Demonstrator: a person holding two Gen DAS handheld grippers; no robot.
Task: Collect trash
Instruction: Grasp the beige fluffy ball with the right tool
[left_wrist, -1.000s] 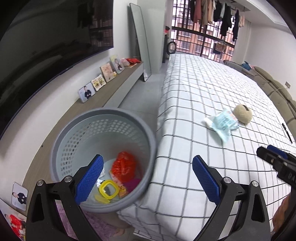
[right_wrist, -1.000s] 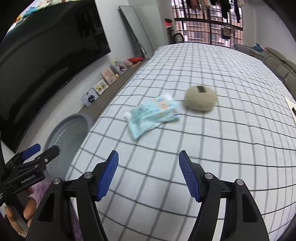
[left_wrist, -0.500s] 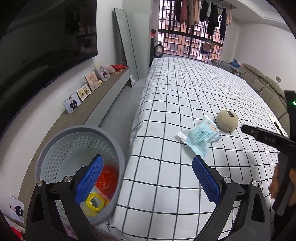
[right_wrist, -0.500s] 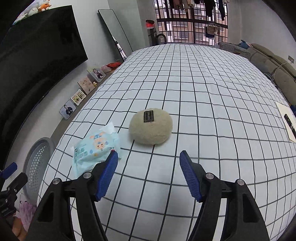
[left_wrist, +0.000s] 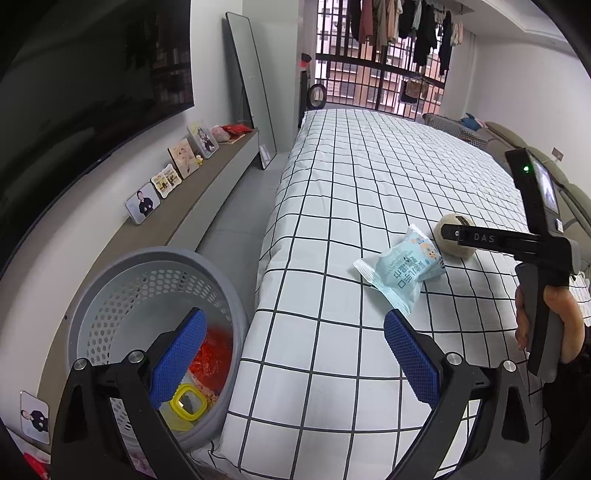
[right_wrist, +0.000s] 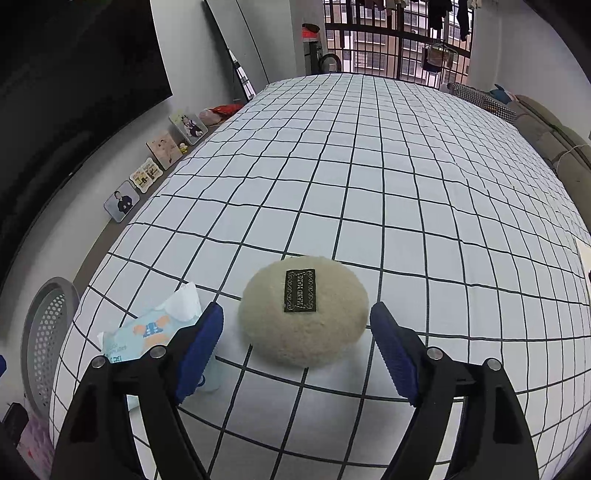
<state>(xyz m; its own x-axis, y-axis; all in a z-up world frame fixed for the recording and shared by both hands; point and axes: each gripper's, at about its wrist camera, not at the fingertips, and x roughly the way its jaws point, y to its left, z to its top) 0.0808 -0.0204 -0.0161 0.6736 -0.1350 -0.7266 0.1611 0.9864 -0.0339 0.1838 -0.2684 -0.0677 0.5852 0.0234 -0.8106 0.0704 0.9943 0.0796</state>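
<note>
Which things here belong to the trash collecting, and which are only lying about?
For the job:
beige fuzzy puff
blue wipes packet
grey basket
right tool, open

Only lying about:
photo frames
leaning mirror
hanging clothes

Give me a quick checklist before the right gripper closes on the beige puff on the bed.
1. Right gripper open wide enough: ok, jaws stand apart on either side of the beige puff.
2. Puff centred between the fingers: ok.
3. Fingers touching the puff: not ok, gaps show on both sides.
4. Wipes pack out of the grasp: cannot tell, it lies right by the left finger.
5. Left gripper free: ok, open and holding nothing.
6. Basket ready: ok, beside the bed, open top, some trash already inside.
</note>
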